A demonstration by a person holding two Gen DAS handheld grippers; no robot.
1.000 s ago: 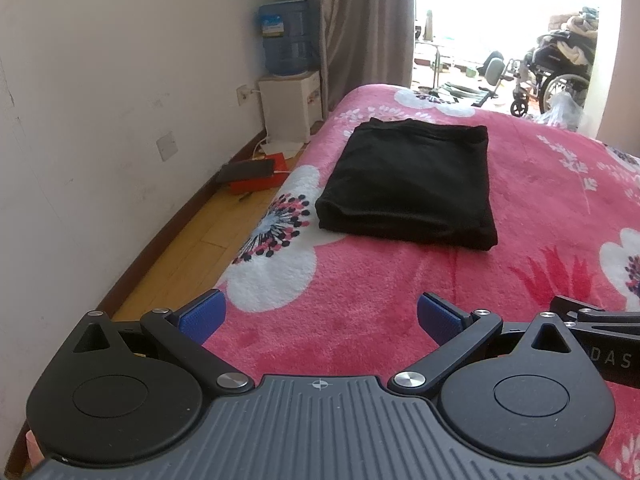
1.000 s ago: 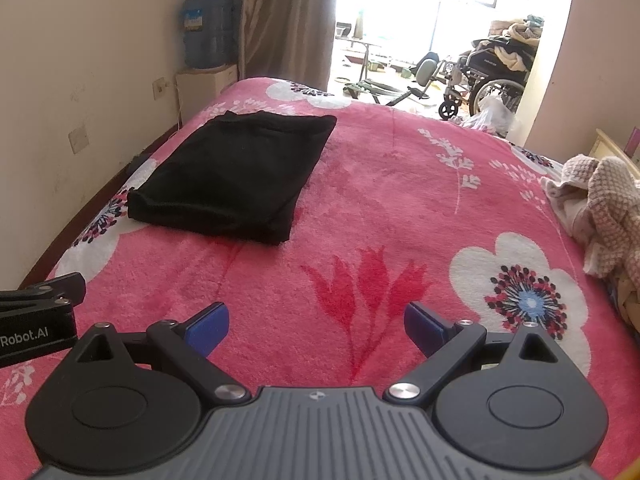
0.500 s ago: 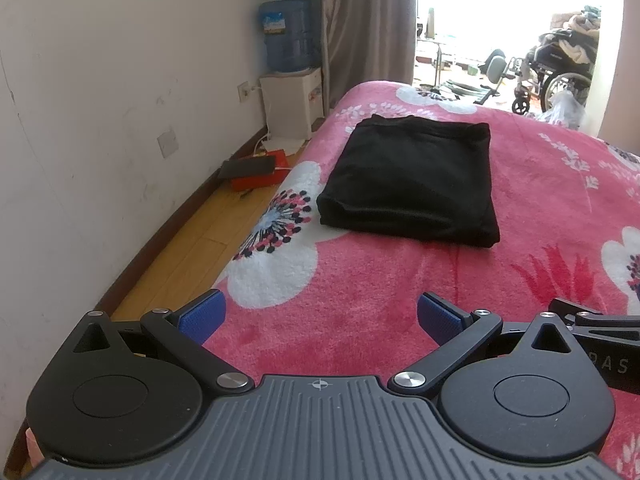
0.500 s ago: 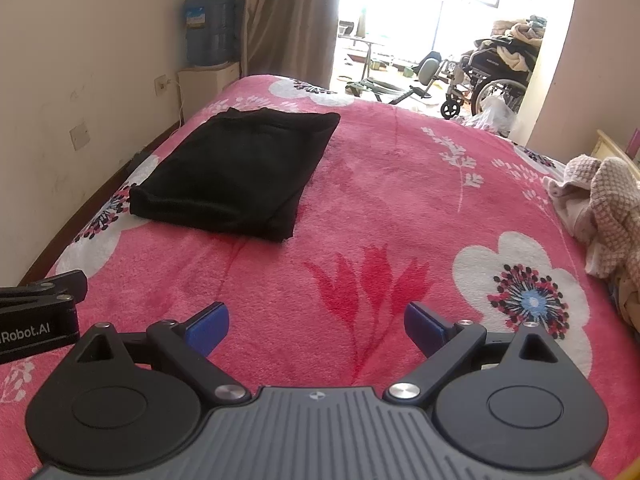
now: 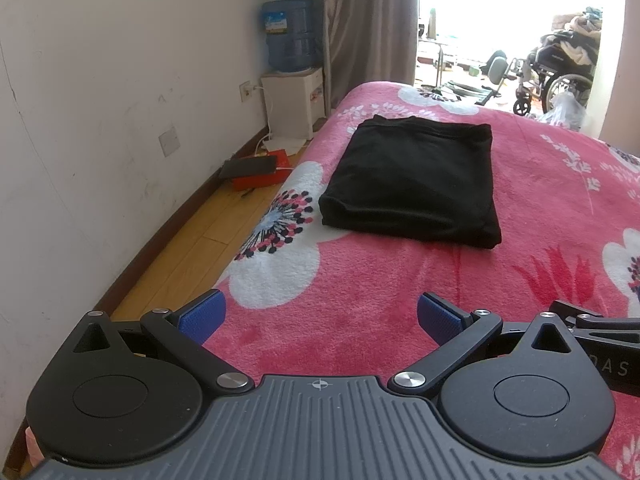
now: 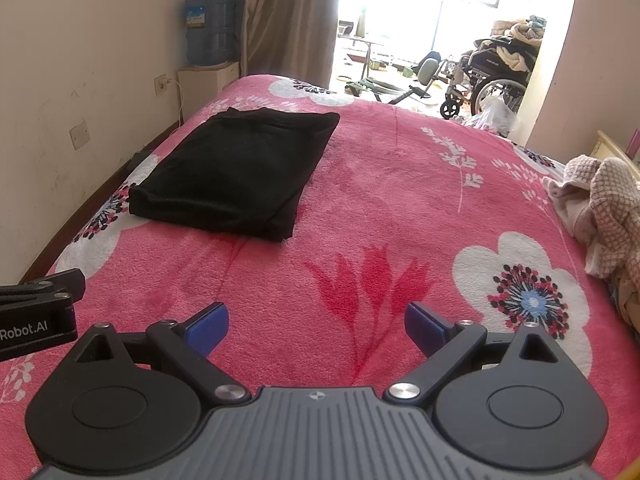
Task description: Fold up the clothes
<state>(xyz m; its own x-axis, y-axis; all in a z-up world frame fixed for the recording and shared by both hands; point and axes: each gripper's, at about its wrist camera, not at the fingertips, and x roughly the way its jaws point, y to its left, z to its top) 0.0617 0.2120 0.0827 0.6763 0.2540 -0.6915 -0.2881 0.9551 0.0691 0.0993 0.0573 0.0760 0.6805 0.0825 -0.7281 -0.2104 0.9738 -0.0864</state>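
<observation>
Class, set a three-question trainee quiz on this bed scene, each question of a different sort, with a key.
1. True or false: the black garment lies folded flat on the blanket.
2. Multiple choice: the left gripper is A) shut on the garment, B) open and empty, C) out of view.
3. Fill in: in the right wrist view, the crumpled beige clothes lie at the bed's ____ edge.

Key: 1 true; 2 B; 3 right. The right gripper is open and empty too.
</observation>
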